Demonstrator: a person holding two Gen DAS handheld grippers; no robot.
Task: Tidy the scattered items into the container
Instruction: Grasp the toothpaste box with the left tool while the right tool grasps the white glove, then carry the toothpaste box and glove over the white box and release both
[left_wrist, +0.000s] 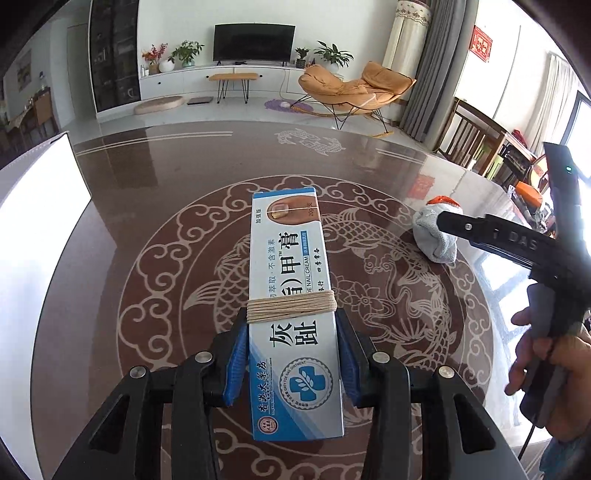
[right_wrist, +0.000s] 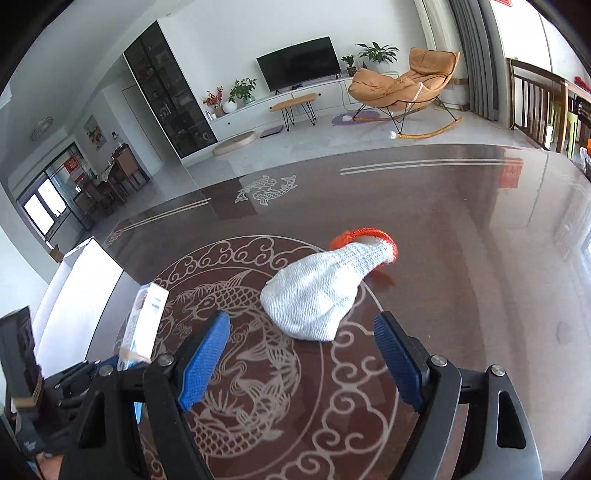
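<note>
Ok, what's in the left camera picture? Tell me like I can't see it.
A blue and white box with string wound round it is pinched between the left tool's blue pads, above a dark brown table with a fish pattern. To the right, the right tool reaches toward a grey glove with an orange cuff.

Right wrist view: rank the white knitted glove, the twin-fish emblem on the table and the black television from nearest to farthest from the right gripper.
1. White knitted glove, just ahead of the open jaws.
2. Twin-fish emblem, mid-table beyond it.
3. Black television, against the far wall.

glossy table (left_wrist: 155, 206), knitted cloth glove (right_wrist: 314, 295)
</note>
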